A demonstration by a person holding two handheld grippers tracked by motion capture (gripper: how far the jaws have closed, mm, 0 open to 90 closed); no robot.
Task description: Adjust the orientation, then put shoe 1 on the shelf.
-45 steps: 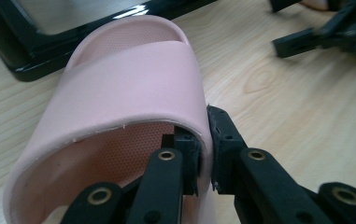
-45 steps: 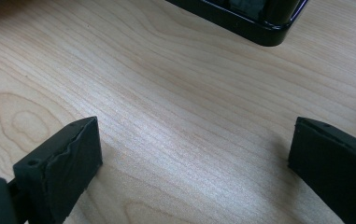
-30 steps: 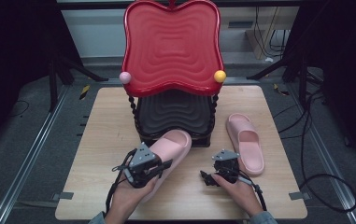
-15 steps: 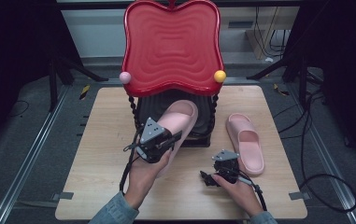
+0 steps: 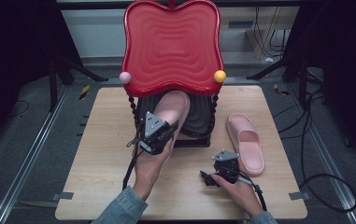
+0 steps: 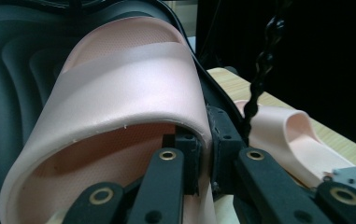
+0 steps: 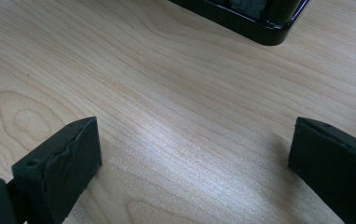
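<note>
My left tool (image 5: 162, 132) pinches the soft pink foam slipper (image 5: 170, 111) by its side edge; it's light and bendy. My right tool (image 5: 211, 176) rests on the desk (image 5: 96, 154), jaws apart and empty.

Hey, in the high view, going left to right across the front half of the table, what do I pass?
Left tool shut on the edge of a pink slipper → right tool, open over the wooden table → second pink slipper lying flat.
</note>
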